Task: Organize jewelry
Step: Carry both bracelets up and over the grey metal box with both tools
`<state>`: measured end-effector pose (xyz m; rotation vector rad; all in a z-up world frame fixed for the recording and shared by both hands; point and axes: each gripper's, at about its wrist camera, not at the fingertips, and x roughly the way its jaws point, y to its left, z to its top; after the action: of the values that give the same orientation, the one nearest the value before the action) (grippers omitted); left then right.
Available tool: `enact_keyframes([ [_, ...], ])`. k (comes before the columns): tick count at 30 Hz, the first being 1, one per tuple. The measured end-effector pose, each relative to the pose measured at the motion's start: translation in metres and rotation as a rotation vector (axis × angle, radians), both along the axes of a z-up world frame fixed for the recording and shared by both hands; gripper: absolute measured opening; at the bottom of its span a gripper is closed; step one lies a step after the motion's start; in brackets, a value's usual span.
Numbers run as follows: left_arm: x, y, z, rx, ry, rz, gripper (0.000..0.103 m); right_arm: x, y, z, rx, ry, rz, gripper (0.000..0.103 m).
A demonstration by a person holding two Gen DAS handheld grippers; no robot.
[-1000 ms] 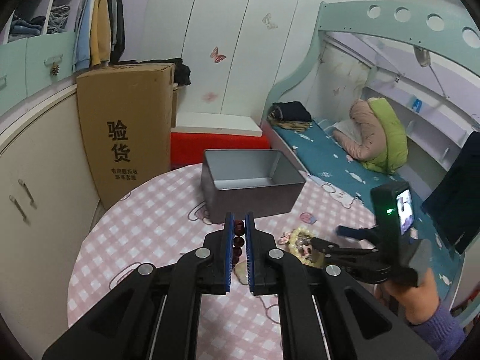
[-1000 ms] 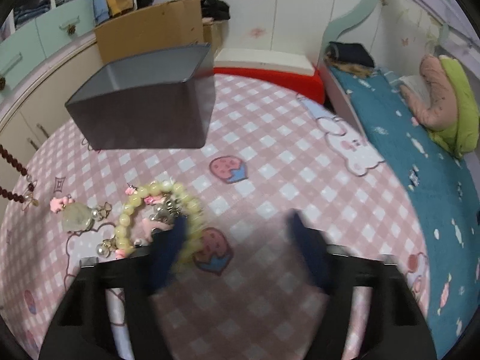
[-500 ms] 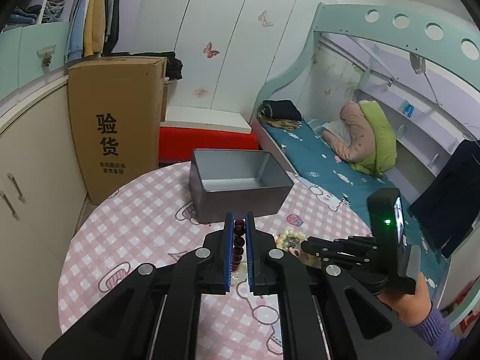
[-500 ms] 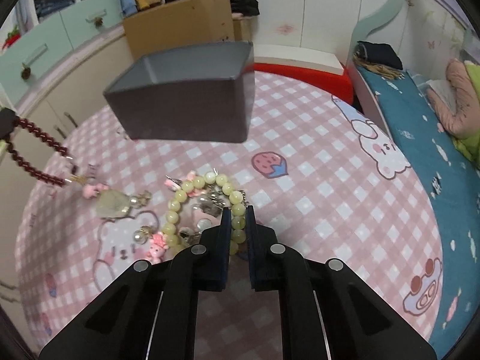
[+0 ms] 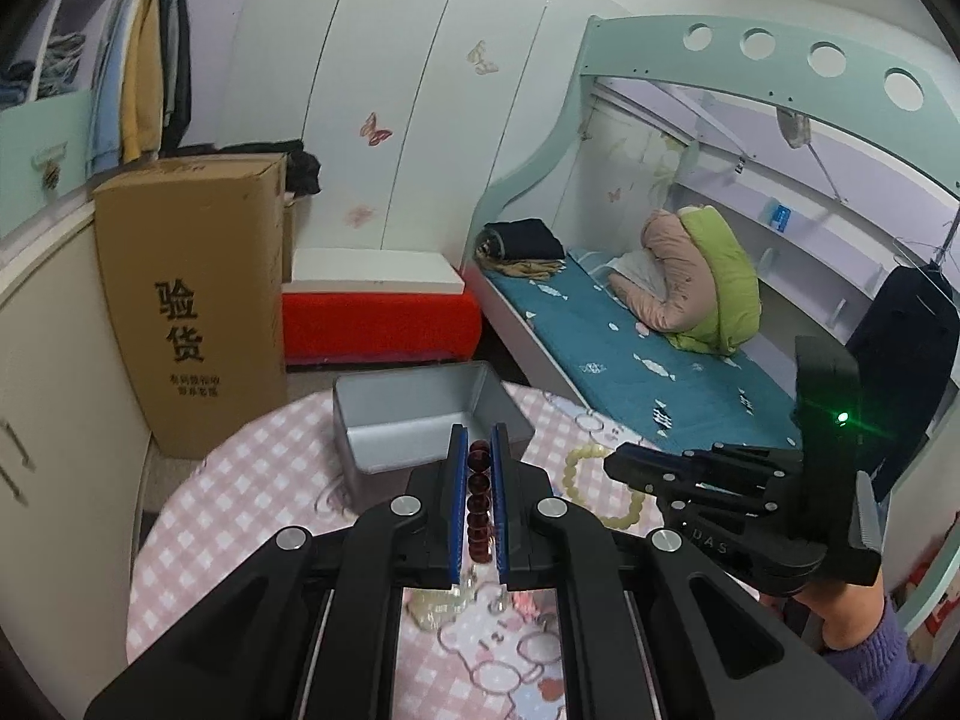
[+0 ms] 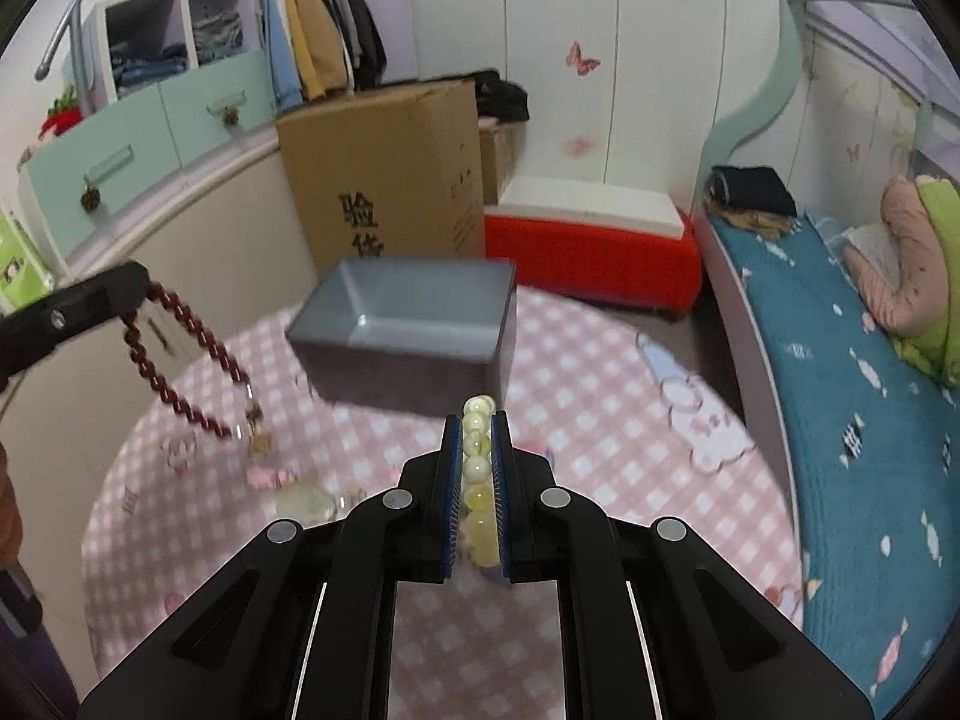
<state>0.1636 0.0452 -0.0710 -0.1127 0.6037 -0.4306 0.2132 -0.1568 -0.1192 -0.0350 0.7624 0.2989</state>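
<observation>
I count two bead bracelets in my grippers and one tin. My left gripper (image 5: 478,453) is clamped on the red bracelet (image 5: 478,498): dark red beads sit in a row between the blue pads, and in the right wrist view the rest of the loop (image 6: 180,360) hangs free below the fingers, above the table, with a small charm at its low end. My right gripper (image 6: 477,438) is clamped on the yellow bracelet (image 6: 478,468), pale beads stacked between its pads; the left wrist view shows that loop (image 5: 600,486) dangling under the right gripper (image 5: 618,468), clear of the cloth. One hand (image 5: 852,600) in a purple sleeve shows behind it.

One grey tin (image 6: 414,324) stands open on the far part of the round table (image 6: 600,420), near its back edge, with nothing visible inside. More small pieces lie on the pink checked cloth near my left gripper: a pale green stone (image 6: 306,501) and a pink charm (image 6: 264,476); blur stops me counting them.

The cloth right of the tin is bare up to the rim. Beyond the rim stand one cardboard box (image 6: 384,180), one red bench (image 6: 594,258) and one bed (image 6: 840,390).

The box bears two large characters, 验货, with smaller print below that I cannot read. The right gripper's body shows letters ending "DAS".
</observation>
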Motion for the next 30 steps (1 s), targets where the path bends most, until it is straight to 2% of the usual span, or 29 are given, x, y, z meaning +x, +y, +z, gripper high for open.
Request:
enact_keyframes([
  [6,0.03,-0.009,0.021,0.01,-0.021,-0.022,0.006,0.028,0.005,0.029,0.044,-0.039,0.007,0.01],
  [11,0.076,-0.015,0.013,0.005,0.054,-0.033,0.006,0.059,0.018,0.033,0.075,-0.031,0.011,0.01],
  [16,0.112,-0.019,-0.019,0.047,0.151,-0.003,0.006,0.091,0.034,0.011,0.091,0.03,0.014,0.01],
  [22,0.131,-0.013,-0.05,0.056,0.23,0.019,0.006,0.111,0.041,-0.017,0.099,0.085,0.005,0.01],
  [30,0.136,-0.012,-0.05,0.07,0.228,0.024,0.006,0.119,0.04,-0.031,0.12,0.115,0.004,0.01],
])
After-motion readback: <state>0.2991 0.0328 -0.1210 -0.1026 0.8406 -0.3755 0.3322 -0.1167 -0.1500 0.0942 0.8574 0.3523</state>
